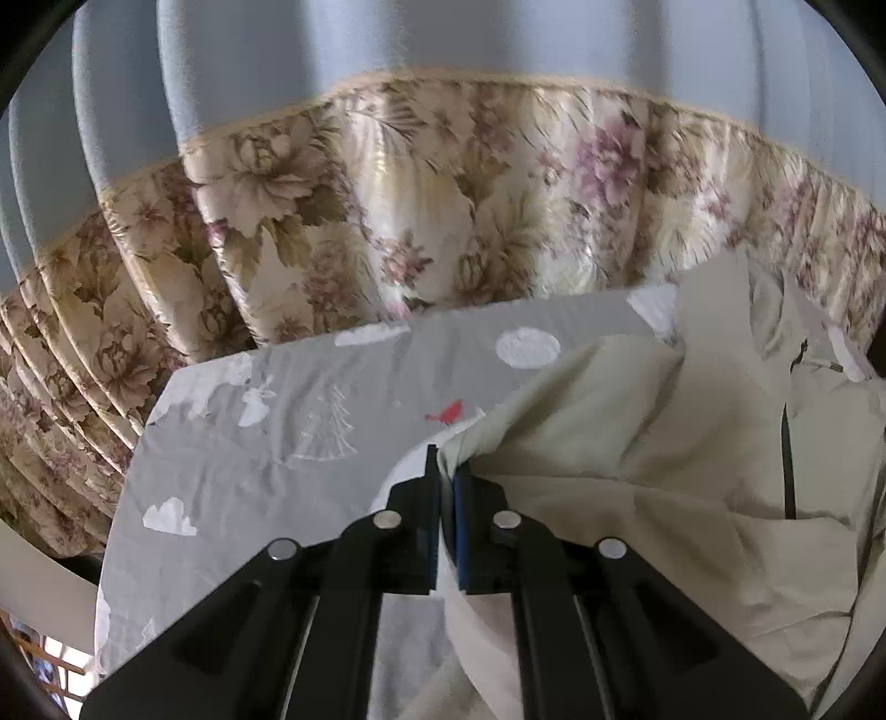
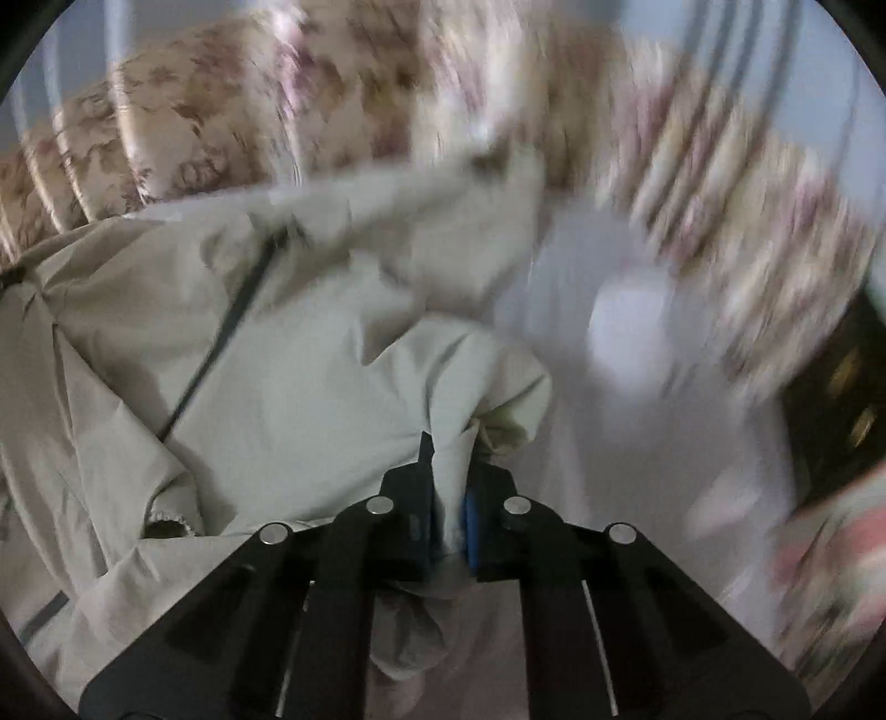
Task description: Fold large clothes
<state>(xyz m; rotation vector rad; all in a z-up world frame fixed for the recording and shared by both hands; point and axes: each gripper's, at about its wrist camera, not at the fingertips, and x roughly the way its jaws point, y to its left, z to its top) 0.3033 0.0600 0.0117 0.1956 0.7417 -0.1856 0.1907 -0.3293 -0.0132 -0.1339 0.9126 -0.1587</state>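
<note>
At the far left, behind everything, hang the floral curtains [image 1: 343, 221] with plain blue drapes [image 1: 387, 39] above them. In front lies the table [image 1: 232, 482], covered with a grey cloth printed with white shapes and a small red bird [image 1: 447, 412]. Its left half is bare; the pale beige jacket [image 1: 637, 454] – the garment to be folded – is heaped over the right half, a dark zipper [image 1: 787, 465] running down it.

The left gripper [image 1: 446, 471] has its fingers [image 1: 426, 487] clenched on an edge of the jacket at the garment's left border, with fabric bunched up between the blue pads and draping down below them.

Further right, the right wrist view is blurred, yet the same jacket [image 2: 288, 399] fills its left and middle, the zipper [image 2: 221, 338] slanting across it and an elasticated cuff [image 2: 166, 518] showing low on the left. The right gripper [image 2: 448, 471] is likewise clamped on a fold of the jacket – cloth rises between its fingers [image 2: 423, 482] and rounds over just beyond them. To the right of this grip the grey cloth of the table [image 2: 637, 399] shows, smeared, with curtains [image 2: 720, 232] beyond.
</note>
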